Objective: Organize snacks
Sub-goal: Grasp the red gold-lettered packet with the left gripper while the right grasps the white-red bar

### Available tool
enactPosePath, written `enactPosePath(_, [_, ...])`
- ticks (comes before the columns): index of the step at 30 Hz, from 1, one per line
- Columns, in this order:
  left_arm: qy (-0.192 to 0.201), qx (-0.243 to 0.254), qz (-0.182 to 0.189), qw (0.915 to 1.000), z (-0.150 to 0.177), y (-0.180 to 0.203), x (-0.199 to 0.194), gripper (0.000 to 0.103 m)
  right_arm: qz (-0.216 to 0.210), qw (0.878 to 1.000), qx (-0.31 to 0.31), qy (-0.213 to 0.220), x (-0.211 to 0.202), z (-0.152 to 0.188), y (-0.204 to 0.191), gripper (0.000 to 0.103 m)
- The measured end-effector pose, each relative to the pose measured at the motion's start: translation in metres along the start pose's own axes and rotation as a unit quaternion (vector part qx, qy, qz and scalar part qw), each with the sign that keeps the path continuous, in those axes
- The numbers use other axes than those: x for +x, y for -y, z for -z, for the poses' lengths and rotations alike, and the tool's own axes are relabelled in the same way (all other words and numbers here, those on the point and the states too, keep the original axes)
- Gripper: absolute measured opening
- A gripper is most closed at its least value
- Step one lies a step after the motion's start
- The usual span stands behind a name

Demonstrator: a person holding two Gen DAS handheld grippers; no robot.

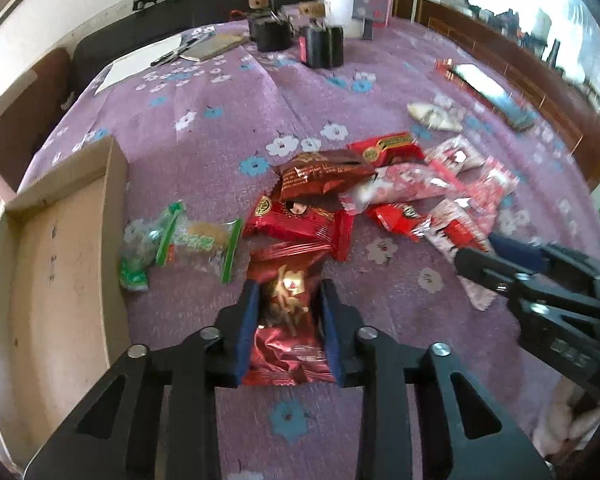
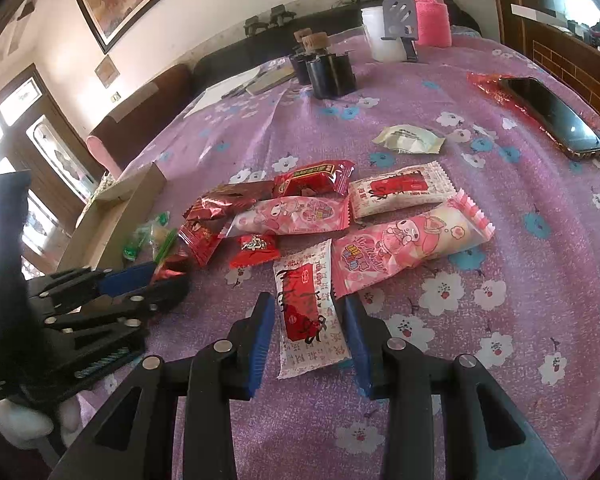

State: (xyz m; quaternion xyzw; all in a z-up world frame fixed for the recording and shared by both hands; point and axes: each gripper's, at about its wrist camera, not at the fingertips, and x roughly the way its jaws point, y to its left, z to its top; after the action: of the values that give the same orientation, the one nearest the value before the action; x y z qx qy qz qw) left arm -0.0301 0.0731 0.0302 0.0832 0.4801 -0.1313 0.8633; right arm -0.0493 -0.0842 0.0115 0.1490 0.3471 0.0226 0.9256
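Shiny red snack packet [image 1: 290, 332] lies on the purple flowered tabletop [image 1: 220, 128], right between the blue pads of the left hand-held gripper [image 1: 289, 292]. Pads look pressed against both long edges of the wrapper, foil crinkled between them, so I read it as clamped on the packet. Packet's long axis runs along the fingers, pointing away toward the pile. Open cardboard box [image 1: 56, 248] sits just left of this gripper, near; two green-trimmed clear packets [image 1: 180, 240] lie between box and red packet. Likely next move, a judgement: lift and carry left into the box, a short swing past the green packets.

White-and-red packet [image 2: 306, 308] lies lengthwise between the fingers of the right hand-held gripper [image 2: 309, 312], long axis also along the fingers. A gap shows on both sides, pads not pressing, so jaws part-open around it, not gripping. It touches a pink cartoon packet [image 2: 400, 248] at its right; closing may drag that one.

Rest of the pile, red and pink wrappers [image 2: 292, 208], sits just beyond both grippers. Left hand is nearer the box; right is well apart from it. A phone [image 2: 552, 116] lies far right, clear of the work.
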Motion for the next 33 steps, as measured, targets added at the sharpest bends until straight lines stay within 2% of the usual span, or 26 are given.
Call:
enactPosePath(5, [0.015, -0.036, 0.037, 0.9986, 0.009, -0.013, -0.022, 0.018, 0.007, 1.0, -0.007, 0.0, 0.001, 0.001, -0.003, 0.036])
enactPosePath(6, [0.019, -0.043, 0.045, 0.9979, 0.012, -0.017, -0.029, 0.018, 0.009, 1.0, -0.009, 0.0, 0.001, 0.002, -0.004, 0.028])
enactPosePath(8, [0.029, -0.054, 0.061, 0.9962, 0.016, -0.022, -0.04, 0.018, 0.001, 1.0, -0.016, -0.003, 0.001, 0.002, -0.008, 0.021])
enactPosePath(10, [0.043, -0.057, 0.063, 0.9954, 0.022, -0.026, -0.052, 0.018, -0.001, 1.0, -0.026, 0.004, -0.004, 0.003, -0.013, 0.012])
enactPosePath(13, [0.052, -0.055, 0.062, 0.9952, 0.027, -0.033, -0.063, 0.018, 0.005, 0.999, -0.046, 0.009, -0.014, 0.008, -0.023, 0.007])
enactPosePath(16, [0.047, -0.027, 0.045, 0.9975, 0.032, -0.028, -0.061, 0.019, 0.002, 0.998, -0.055, 0.011, -0.024, 0.014, -0.03, 0.007])
enactPosePath(17, [0.042, -0.022, 0.049, 0.9977, 0.034, -0.025, -0.058, 0.021, 0.003, 0.998, -0.056, 0.01, -0.026, 0.016, -0.031, 0.007])
enactPosePath(18, [0.036, -0.017, 0.051, 0.9979, 0.034, -0.022, -0.053, 0.028, 0.004, 0.998, -0.056, 0.008, -0.026, 0.017, -0.032, 0.007])
enactPosePath(19, [0.033, -0.014, 0.047, 0.9982, 0.034, -0.019, -0.049, 0.043, 0.002, 0.999, -0.053, 0.005, -0.026, 0.019, -0.031, 0.007])
enactPosePath(21, [0.035, -0.006, 0.033, 0.9988, 0.032, -0.013, -0.041, 0.06, 0.001, 0.999, -0.049, 0.002, -0.025, 0.022, -0.029, 0.007])
enactPosePath(25, [0.022, 0.012, 0.01, 0.9996, 0.024, 0.001, -0.02, 0.062, -0.007, 0.999, -0.04, -0.001, -0.027, 0.024, -0.025, 0.007])
enactPosePath(29, [-0.014, 0.029, -0.011, 0.9994, 0.025, 0.012, 0.004, 0.063, -0.011, 0.999, -0.034, -0.008, -0.028, 0.026, -0.02, 0.012])
enactPosePath(30, [-0.002, 0.019, -0.001, 0.9998, 0.025, 0.011, 0.003, 0.062, -0.016, 0.999, -0.029, -0.01, -0.027, 0.025, -0.018, 0.014])
enactPosePath(31, [-0.008, 0.015, 0.009, 0.9998, 0.025, 0.009, 0.004, 0.056, -0.021, 0.999, -0.023, -0.013, -0.026, 0.025, -0.016, 0.02])
enactPosePath(32, [-0.005, 0.008, 0.018, 0.9998, 0.025, 0.007, 0.003, 0.044, -0.023, 0.999, -0.02, -0.016, -0.026, 0.024, -0.015, 0.027])
enactPosePath(33, [-0.003, 0.005, 0.017, 0.9998, 0.025, 0.005, 0.0, 0.038, -0.024, 0.999, -0.019, -0.018, -0.025, 0.024, -0.014, 0.041])
